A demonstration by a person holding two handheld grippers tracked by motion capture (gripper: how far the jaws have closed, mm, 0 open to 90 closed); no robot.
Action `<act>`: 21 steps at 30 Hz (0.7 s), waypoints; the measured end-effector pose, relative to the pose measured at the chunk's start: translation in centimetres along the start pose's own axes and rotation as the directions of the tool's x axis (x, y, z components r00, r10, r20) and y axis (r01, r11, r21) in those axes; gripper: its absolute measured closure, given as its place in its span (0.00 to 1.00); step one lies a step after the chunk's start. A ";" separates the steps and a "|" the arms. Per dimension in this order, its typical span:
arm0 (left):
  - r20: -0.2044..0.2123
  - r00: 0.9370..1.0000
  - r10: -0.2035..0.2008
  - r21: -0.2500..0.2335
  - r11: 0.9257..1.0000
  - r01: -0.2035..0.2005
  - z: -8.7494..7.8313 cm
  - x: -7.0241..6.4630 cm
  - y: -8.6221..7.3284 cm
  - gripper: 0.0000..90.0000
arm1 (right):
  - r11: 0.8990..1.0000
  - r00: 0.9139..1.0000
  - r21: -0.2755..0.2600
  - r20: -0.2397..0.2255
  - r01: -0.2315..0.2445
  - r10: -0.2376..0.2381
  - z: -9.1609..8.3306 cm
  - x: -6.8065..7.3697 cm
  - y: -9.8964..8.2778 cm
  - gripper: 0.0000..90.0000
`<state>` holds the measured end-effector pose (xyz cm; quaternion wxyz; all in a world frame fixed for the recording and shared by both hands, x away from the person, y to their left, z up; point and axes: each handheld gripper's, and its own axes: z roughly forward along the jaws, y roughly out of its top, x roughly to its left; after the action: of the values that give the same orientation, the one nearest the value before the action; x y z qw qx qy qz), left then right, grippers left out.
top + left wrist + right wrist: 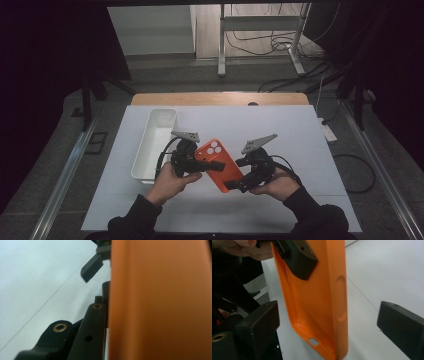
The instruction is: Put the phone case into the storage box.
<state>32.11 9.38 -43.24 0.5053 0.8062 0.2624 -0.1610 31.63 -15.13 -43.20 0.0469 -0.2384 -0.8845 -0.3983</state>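
Note:
An orange phone case [221, 165] hangs above the white table sheet [290, 135], its camera cut-outs toward the far side. My left gripper [210, 164] is shut on the case's upper part. In the right gripper view one of its black fingers [298, 257] presses on the inside of the case [317, 297]. In the left gripper view the case's orange wall [160, 300] lies against my own finger [92, 332]. My right gripper [329, 325] is open, its jaws wide apart on either side of the case's lower end without touching it. Its position in the high view [236, 184] is at the case's near end.
A white rectangular bin [150, 131] stands to the left of my left hand, long side running away from me. The wooden table edge [220, 98] shows beyond the sheet. Past it, cables and a metal frame [260, 30] are on the floor.

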 end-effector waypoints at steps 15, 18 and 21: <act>0.041 0.998 0.054 0.023 0.998 -0.055 0.6 -0.7 0.2 0.93 | 1.000 0.985 -0.008 -0.173 0.010 -0.011 -0.4 -0.2 0.0 0.78; 0.053 0.997 0.062 0.017 0.998 -0.063 0.6 -0.7 0.3 0.86 | 1.000 0.977 -0.003 -0.214 -0.010 0.009 -0.6 -0.6 0.0 0.90; 0.047 0.997 0.053 0.009 0.999 -0.054 0.5 -0.6 0.3 0.83 | 1.000 0.975 -0.010 -0.221 0.000 -0.002 -0.7 -0.4 0.1 0.93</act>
<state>31.80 8.69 -42.90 0.5111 0.8116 0.2280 -0.1676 31.96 -15.75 -42.83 0.1436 -0.1925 -0.8718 -0.4269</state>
